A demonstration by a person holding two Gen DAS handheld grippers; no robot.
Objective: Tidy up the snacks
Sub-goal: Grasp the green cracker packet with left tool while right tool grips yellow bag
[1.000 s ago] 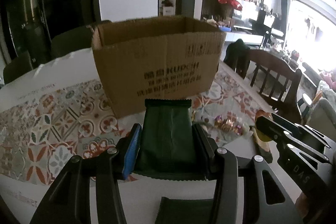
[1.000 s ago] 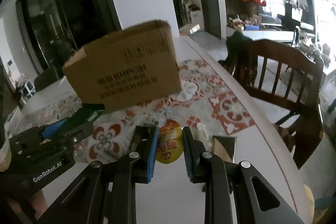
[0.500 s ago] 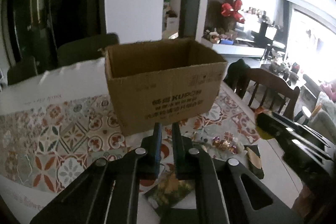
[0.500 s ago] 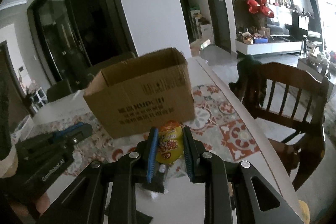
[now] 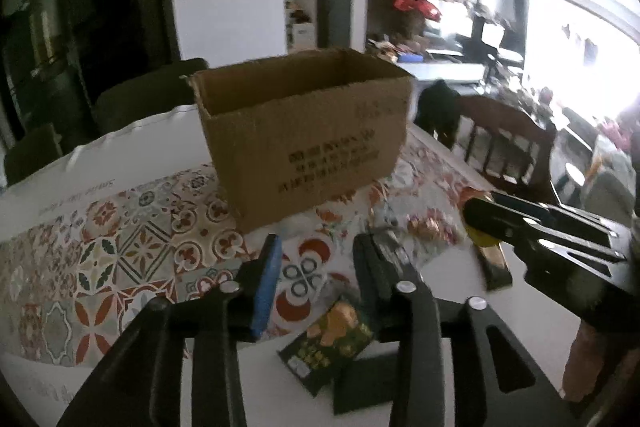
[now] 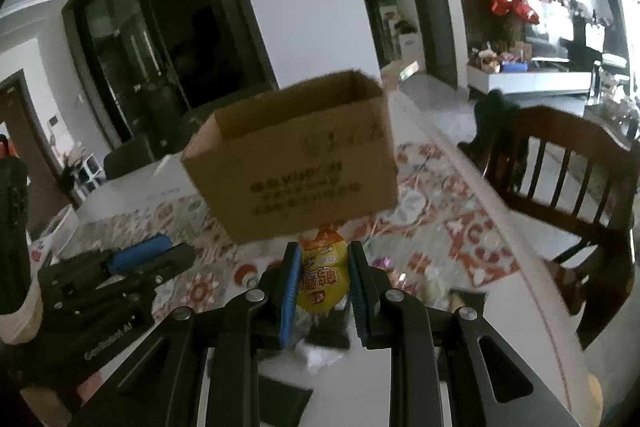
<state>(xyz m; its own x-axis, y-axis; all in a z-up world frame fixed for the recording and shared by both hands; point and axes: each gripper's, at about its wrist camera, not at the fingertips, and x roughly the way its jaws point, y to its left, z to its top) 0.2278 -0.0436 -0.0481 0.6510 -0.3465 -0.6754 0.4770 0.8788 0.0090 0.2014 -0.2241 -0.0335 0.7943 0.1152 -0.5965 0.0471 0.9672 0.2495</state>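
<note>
The right gripper [image 6: 322, 277] is clamped on a yellow pouch [image 6: 322, 279], which stands upright between the pads, long axis up, its pointed top just above the fingertips. Ahead of those jaws and a little higher sits the box [image 6: 296, 163], open at the top, long side facing the grippers, with clear air between pouch and box rim.

The left gripper [image 5: 316, 271] has just been opening; its jaws stand apart with nothing between them. Below and just behind its fingertips a green packet [image 5: 328, 343] lies flat on the table [image 5: 456, 291], long axis slanting up to the right, overlapping a darker packet [image 5: 360, 379]. More wrapped sweets [image 5: 428, 227] lie right of the left jaws, near the table edge, where a chair [image 5: 504, 147] stands close. The patterned cloth [image 5: 120, 259] left of the jaws is bare.
</note>
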